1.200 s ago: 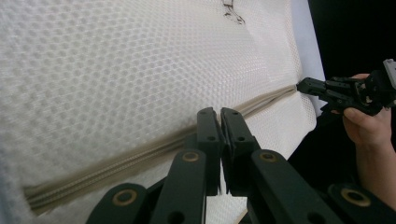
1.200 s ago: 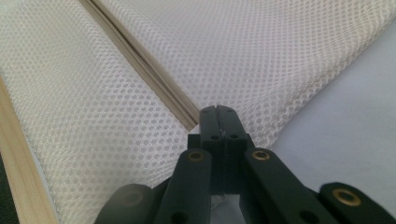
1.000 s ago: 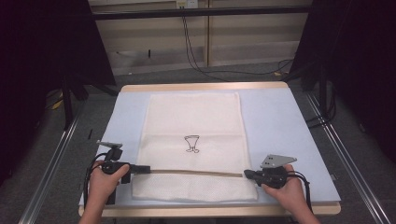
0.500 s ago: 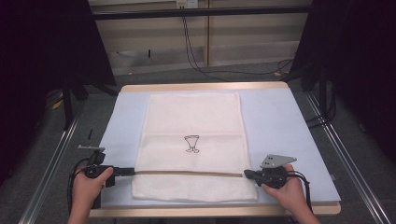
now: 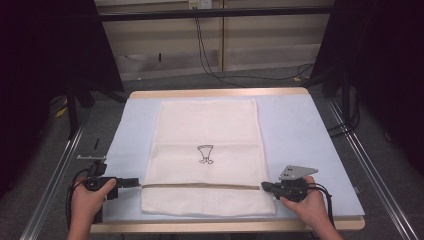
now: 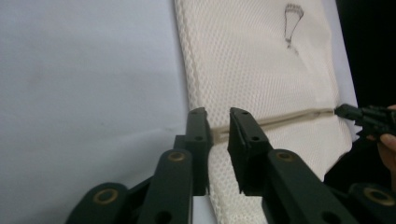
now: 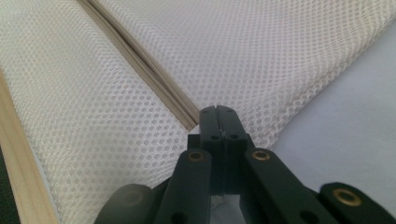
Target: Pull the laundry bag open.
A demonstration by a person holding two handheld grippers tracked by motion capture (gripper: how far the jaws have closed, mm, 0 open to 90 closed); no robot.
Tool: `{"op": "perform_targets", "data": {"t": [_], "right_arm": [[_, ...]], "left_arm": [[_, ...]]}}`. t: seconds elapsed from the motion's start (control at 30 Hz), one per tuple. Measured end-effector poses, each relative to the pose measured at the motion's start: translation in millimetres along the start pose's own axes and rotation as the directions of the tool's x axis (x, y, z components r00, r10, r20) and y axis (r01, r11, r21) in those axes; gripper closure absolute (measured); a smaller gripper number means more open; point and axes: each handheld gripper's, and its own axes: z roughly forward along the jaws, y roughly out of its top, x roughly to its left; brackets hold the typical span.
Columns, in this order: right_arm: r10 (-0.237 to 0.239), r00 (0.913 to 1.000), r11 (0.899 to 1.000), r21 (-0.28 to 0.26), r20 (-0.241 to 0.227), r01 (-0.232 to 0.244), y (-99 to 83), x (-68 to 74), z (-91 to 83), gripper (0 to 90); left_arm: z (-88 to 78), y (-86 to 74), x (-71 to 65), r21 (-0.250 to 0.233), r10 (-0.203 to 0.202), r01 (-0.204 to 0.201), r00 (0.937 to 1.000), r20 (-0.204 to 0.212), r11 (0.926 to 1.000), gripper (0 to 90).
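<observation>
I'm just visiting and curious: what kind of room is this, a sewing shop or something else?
More likely a lab recording station than a shop. A lone table with a pale blue top stands between dark curtains, cables hang behind it, and a person works a mesh bag with the handheld left gripper and right gripper.

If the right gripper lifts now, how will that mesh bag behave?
Probably floppy: the mesh bag lies flat, folded along a beige band. Likely light, thin open mesh. With the right gripper shut on its edge, the rest would likely sag and drag.
</observation>
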Motion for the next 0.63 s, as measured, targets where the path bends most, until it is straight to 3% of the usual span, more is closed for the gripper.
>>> {"op": "perform_targets", "data": {"t": [0.1,0.17,0.2,0.23,0.27,0.3,0.33,0.37,0.4,0.43,0.47,0.53,0.57,0.63], "right_arm": [[-0.010,0.9999,1.000,0.000,-0.009,0.010,1.0,-0.7,-0.4,88.3],[-0.014,0.9998,1.000,0.001,-0.012,0.014,3.0,-0.1,-2.8,78.7],[-0.012,0.9999,1.000,-0.012,-0.011,0.012,5.1,-1.0,-5.5,74.1],[0.004,1.0000,1.000,-0.027,-0.003,-0.004,7.0,-2.0,-9.1,70.8],[0.018,0.9998,0.998,-0.056,0.011,-0.018,8.4,-3.8,-12.7,65.3],[0.038,0.9983,0.995,-0.089,0.045,-0.034,9.5,-7.1,-17.0,56.3],[0.042,0.9972,0.994,-0.107,0.062,-0.035,9.7,-10.1,-18.6,51.1],[0.046,0.9952,0.992,-0.118,0.086,-0.035,9.3,-14.4,-20.4,46.7],[0.050,0.9924,0.993,-0.114,0.112,-0.037,8.3,-18.4,-21.8,42.5],[0.054,0.9891,0.994,-0.105,0.137,-0.040,6.9,-22.5,-22.1,38.5],[0.068,0.9852,0.994,-0.093,0.157,-0.054,5.4,-26.1,-22.0,34.9],[0.082,0.9821,0.995,-0.061,0.170,-0.073,3.6,-32.6,-21.8,30.0],[0.090,0.9784,0.995,-0.049,0.186,-0.082,3.2,-36.0,-22.3,26.6],[0.115,0.9736,0.993,-0.044,0.197,-0.109,3.4,-40.7,-23.3,23.1]], "left_arm": [[-1.5,2.3,-0.2,-0.054,0.055,-0.057,0.9980,-0.032,0.9969,68.6],[1.5,3.8,-0.9,-0.085,0.094,-0.099,0.9937,-0.061,0.9914,63.0],[2.9,4.3,-1.0,-0.107,0.119,-0.127,0.9894,-0.084,0.9861,59.5],[4.8,4.4,-1.0,-0.143,0.152,-0.166,0.9827,-0.106,0.9756,54.3],[6.6,4.7,-1.5,-0.176,0.186,-0.212,0.9709,-0.151,0.9614,51.1],[8.1,4.9,-1.9,-0.202,0.195,-0.229,0.9653,-0.173,0.9524,46.8],[8.7,5.7,-1.2,-0.212,0.226,-0.272,0.9493,-0.219,0.9387,42.6],[10.3,6.2,-0.6,-0.230,0.257,-0.318,0.9312,-0.258,0.9199,37.3],[11.2,6.8,-0.3,-0.225,0.288,-0.360,0.9102,-0.298,0.9054,34.6],[12.4,7.5,-0.5,-0.228,0.297,-0.378,0.8989,-0.322,0.8971,33.3],[13.2,8.0,-0.5,-0.232,0.302,-0.389,0.8926,-0.335,0.8917,32.3],[16.5,10.0,1.1,-0.252,0.317,-0.416,0.8797,-0.355,0.8736,28.3],[16.8,10.7,2.2,-0.248,0.325,-0.428,0.8722,-0.366,0.8693,25.4],[19.2,13.1,6.2,-0.246,0.339,-0.455,0.8532,-0.396,0.8560,23.1]]}}
